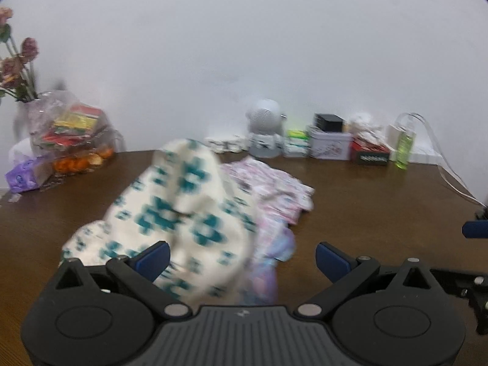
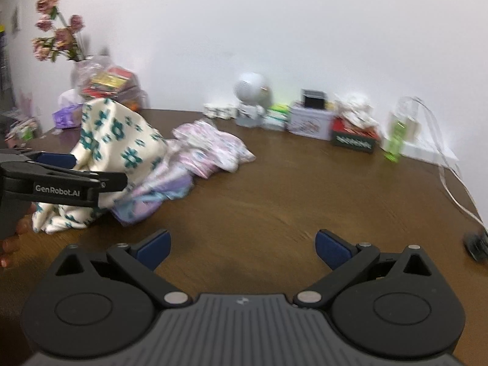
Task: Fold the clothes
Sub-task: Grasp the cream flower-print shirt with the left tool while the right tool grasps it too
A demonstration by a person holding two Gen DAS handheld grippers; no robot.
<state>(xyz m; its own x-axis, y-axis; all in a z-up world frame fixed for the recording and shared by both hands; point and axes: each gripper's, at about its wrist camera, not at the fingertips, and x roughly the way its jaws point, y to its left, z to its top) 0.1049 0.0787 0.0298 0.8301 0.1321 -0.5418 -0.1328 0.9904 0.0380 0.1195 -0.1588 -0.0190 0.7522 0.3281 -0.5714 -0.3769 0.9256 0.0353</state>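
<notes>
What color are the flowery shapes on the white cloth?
Teal-green, on the cream cloth. The right wrist view shows them best.

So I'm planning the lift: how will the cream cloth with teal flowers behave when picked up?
The cream cloth is probably floppy: it stands in soft bunched folds. Likely light, being thin fabric. It may drag the pink garment lying against it.

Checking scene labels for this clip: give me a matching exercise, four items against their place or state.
Items:
1. cream garment with teal flowers
2. pink patterned garment
3. green bottle
4. right gripper

Descriptions:
A. open above bare wood, holding nothing
B. crumpled on the table, right of the cream one
C. bunched up high, nearest the left gripper
D. standing near the wall

Pairs: 1-C, 2-B, 3-D, 4-A
</notes>
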